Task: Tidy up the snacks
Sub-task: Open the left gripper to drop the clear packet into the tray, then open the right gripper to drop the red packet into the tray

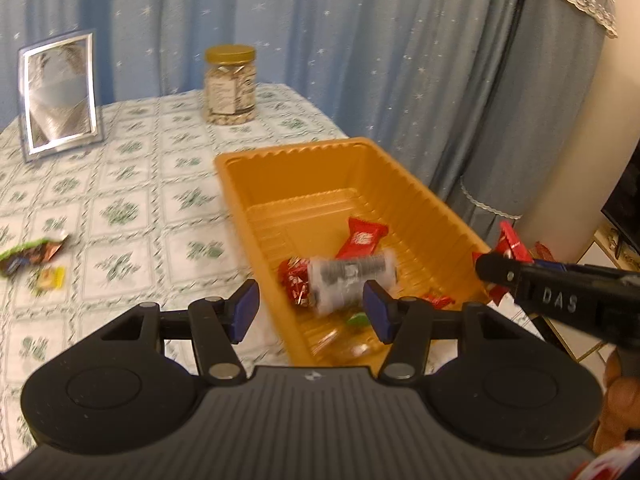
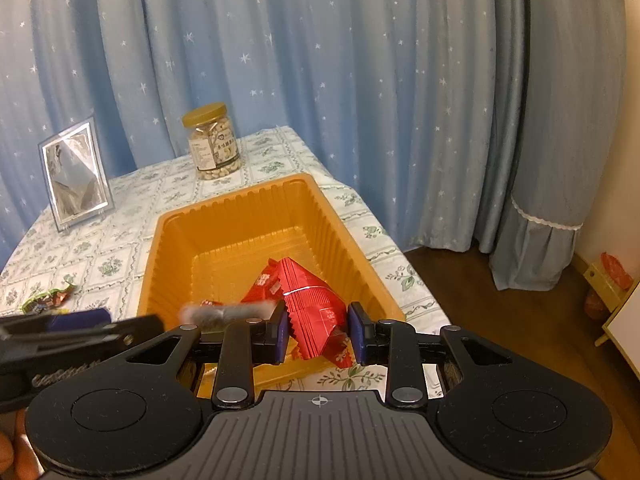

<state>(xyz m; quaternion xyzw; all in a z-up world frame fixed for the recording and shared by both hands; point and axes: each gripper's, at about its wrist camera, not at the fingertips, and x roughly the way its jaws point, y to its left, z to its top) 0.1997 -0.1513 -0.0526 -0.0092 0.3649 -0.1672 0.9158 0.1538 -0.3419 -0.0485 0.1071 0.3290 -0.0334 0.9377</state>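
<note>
Orange plastic tray (image 1: 236, 176) sits on the table (image 1: 120, 184) with red snacks inside. My left claw (image 1: 310, 306) is open, and a blurry grey packet (image 1: 352, 276) is loose over the tray. My right claw (image 2: 318, 330) squeezes a red packet (image 2: 316, 304) above the tray's near end.

A lived-in room of a home. Blue star-printed curtains (image 2: 320, 80) with lace trim hang across the far wall. A table under a floral checked tablecloth (image 1: 120, 208) carries a silver picture frame (image 1: 60, 92) at the far left and a gold-lidded jar of nuts (image 1: 231, 86) further right. Wrapped snacks lie in an orange plastic tray (image 2: 240, 216). Dark wooden floor (image 2: 500, 320) shows to the right
</note>
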